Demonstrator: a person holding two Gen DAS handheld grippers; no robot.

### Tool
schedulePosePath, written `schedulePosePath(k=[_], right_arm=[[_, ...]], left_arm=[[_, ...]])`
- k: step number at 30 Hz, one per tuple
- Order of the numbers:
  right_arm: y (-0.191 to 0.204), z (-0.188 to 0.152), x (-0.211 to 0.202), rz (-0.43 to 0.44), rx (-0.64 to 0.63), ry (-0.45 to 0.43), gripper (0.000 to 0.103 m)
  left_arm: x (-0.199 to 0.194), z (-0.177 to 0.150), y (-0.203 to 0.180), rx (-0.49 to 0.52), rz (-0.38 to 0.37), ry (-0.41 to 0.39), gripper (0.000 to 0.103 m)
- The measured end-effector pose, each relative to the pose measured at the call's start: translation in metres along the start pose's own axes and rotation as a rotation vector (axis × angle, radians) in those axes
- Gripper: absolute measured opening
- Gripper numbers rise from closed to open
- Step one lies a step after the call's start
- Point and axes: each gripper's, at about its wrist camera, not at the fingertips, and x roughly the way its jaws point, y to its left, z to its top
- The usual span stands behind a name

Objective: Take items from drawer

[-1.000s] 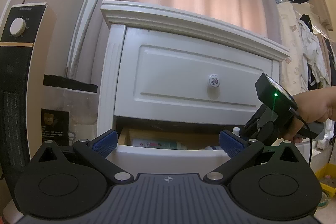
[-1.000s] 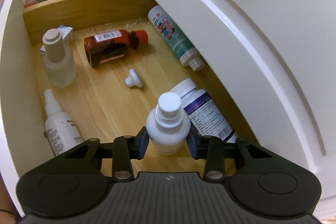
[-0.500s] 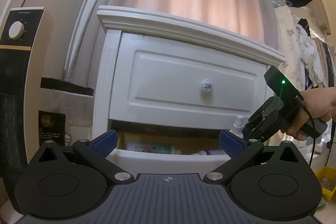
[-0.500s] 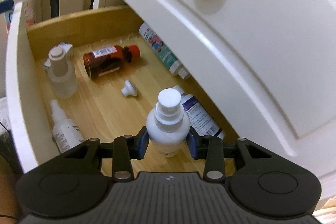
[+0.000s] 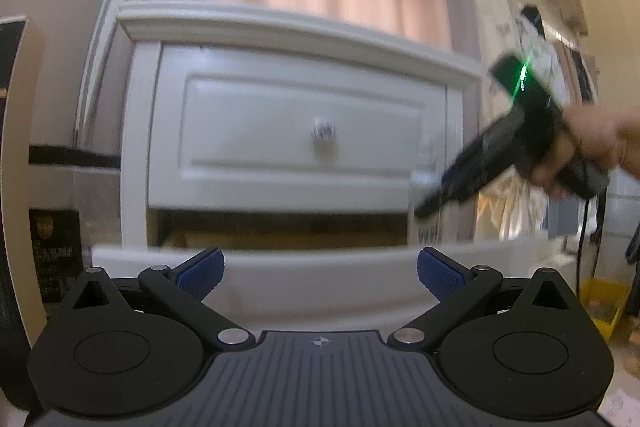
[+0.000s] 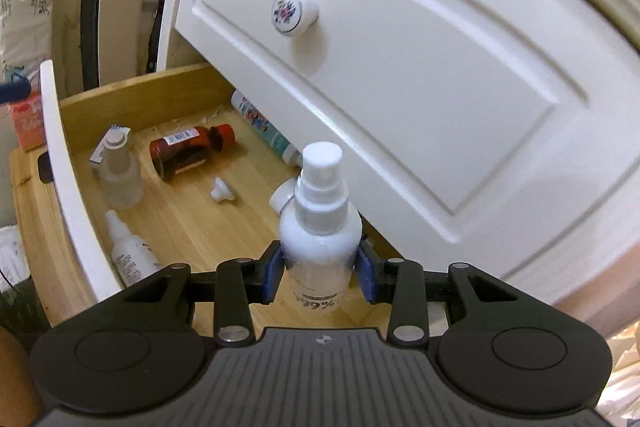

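Right tongs [image 6: 320, 273] clenched on spray bottle [image 6: 320, 227], lifted above drawer [image 6: 68, 187]; left tongs [image 5: 320, 271] released, idle (several bottles remain inside, judging task early).

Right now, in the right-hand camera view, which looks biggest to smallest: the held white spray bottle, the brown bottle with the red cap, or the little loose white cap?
1. White spray bottle, though it is nearest the camera.
2. Brown bottle.
3. Loose white cap.
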Motion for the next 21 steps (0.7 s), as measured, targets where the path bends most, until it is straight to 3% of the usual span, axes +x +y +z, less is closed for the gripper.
schedulePosePath(k=[7, 21], right_arm=[[0.000, -0.011, -0.031, -0.014, 0.040, -0.123, 0.038], [0.025, -0.039, -0.081, -0.014, 0.107, -0.352, 0.038]], left_arm=[[0.016, -0.018, -0.010, 0.000, 0.008, 0.093, 0.103], [0.032, -0.033, -0.023, 0.070, 0.062, 0.126, 0.103]])
